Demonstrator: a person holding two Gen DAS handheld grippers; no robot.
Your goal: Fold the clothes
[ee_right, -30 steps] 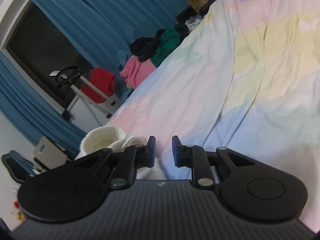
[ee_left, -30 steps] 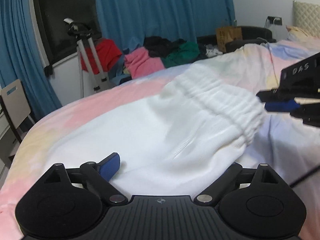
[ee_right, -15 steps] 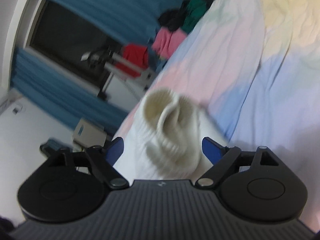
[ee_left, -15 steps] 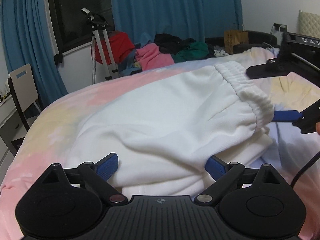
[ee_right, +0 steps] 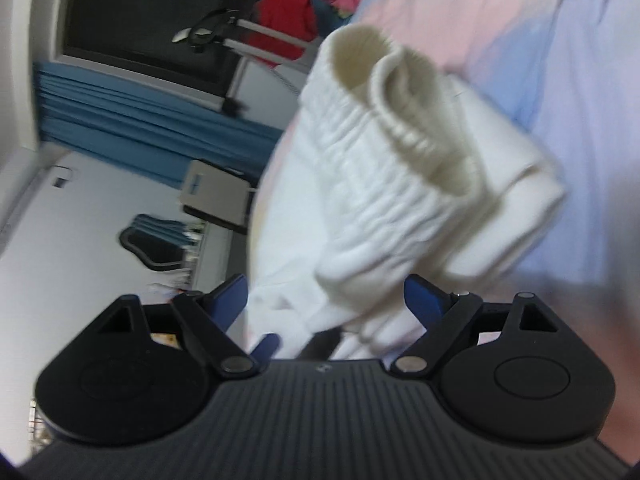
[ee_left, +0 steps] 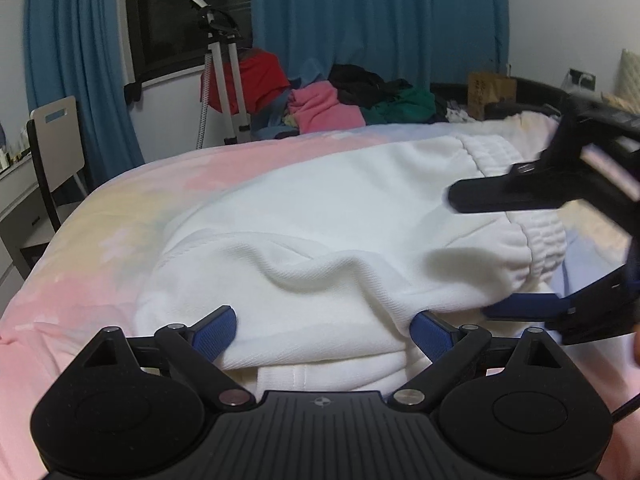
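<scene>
Bedspread (ee_left: pixel 132 200), pastel pink, yellow and blue, covers the bed and carries the white garment (ee_left: pixel 320 216), which lies folded over on itself with its ribbed elastic waistband (ee_right: pixel 384 184) bunched at the right end. Blue curtains (ee_left: pixel 360 20) hang behind a clothes pile (ee_left: pixel 344 100) and a steamer stand (ee_left: pixel 224 64). Left gripper (ee_left: pixel 322 330) is spread wide, blue pads on either side of the near fold. Right gripper (ee_right: pixel 324 298) is likewise spread wide, straddling the waistband end without clamping it.
</scene>
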